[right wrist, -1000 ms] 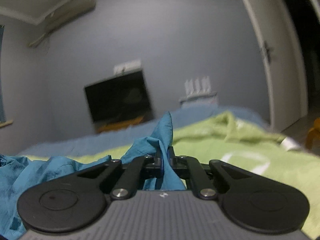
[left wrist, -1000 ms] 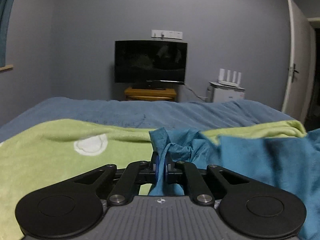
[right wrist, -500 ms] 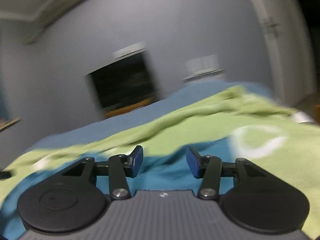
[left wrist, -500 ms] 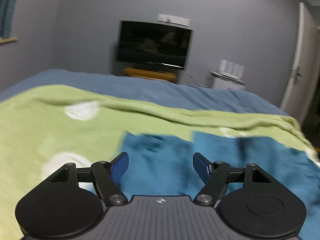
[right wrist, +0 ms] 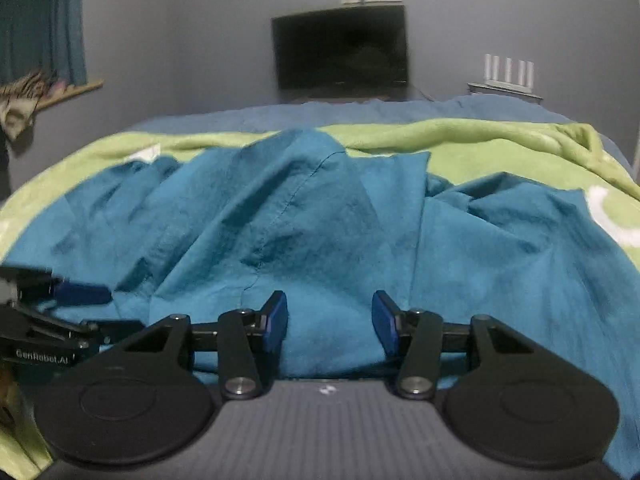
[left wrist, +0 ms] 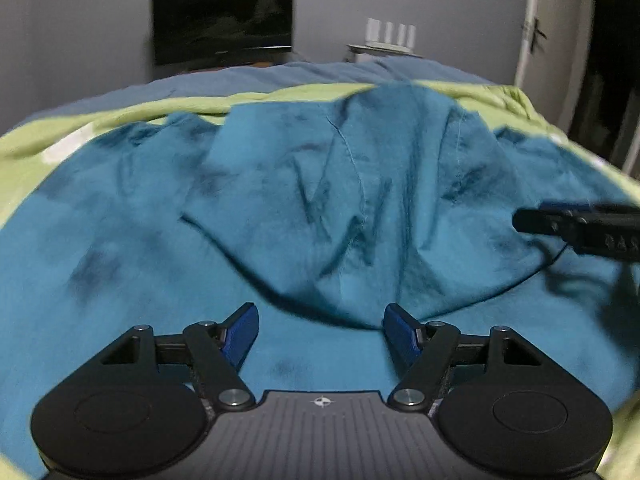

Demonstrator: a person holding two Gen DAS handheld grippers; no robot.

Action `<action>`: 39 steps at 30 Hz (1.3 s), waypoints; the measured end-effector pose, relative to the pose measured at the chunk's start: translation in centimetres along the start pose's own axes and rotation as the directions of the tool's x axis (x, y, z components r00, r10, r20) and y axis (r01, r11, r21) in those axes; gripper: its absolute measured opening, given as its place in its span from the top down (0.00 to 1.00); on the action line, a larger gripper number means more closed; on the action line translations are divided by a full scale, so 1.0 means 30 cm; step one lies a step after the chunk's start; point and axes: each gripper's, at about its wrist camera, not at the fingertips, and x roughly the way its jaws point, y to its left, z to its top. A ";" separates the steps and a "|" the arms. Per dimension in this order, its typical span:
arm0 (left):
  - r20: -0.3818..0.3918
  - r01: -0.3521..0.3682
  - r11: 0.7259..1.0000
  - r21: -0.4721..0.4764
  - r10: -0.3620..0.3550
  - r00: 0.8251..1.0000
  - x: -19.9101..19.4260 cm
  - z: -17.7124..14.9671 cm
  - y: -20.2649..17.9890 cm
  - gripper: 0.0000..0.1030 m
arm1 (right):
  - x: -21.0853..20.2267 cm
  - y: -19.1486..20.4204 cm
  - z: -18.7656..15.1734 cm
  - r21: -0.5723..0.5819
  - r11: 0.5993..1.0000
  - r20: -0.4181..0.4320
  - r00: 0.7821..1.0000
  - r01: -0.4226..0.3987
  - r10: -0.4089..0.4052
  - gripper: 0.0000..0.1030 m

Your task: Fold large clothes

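Both grippers gape wide, nothing between the fingers. Left gripper: blue pads spread far apart, hovering low over the teal garment; cannot tell if the tips touch the cloth. Right gripper: same story, pads well apart, cloth bunched right up against the front of the body between them, but not pinched.

Garment lies spread across the green blanket on the bed, covering most of the blanket's near and middle area. A rumpled fold of it humps up in the centre (seam line visible running down the hump). Its far edge sits just short of the blanket's far edge; green shows along the left and right edges too.

Cross views: the right gripper pokes in at the right edge of the left wrist view, over the garment's right part. The left one shows at the left edge of the right wrist view, blue pad over the garment's left part.

Background: dark TV against the far wall, white router to its right, curtain at far left.
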 end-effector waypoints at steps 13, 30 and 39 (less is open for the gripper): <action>-0.091 -0.028 0.978 0.207 0.048 0.995 -0.083 -0.170 -0.131 0.28 | -0.043 0.220 -0.120 -0.302 0.952 -0.252 0.968 -0.060 -0.019 0.54; -0.010 -0.020 0.980 0.197 0.022 1.000 -0.333 -0.262 -0.160 0.20 | -0.588 -0.190 -0.093 0.630 0.708 -0.012 0.915 0.319 -0.403 0.28; 0.013 0.000 0.990 0.142 -0.002 1.000 -0.384 -0.269 -0.147 0.20 | -0.562 -0.372 -0.245 0.877 0.354 -0.249 0.938 0.324 -0.241 0.28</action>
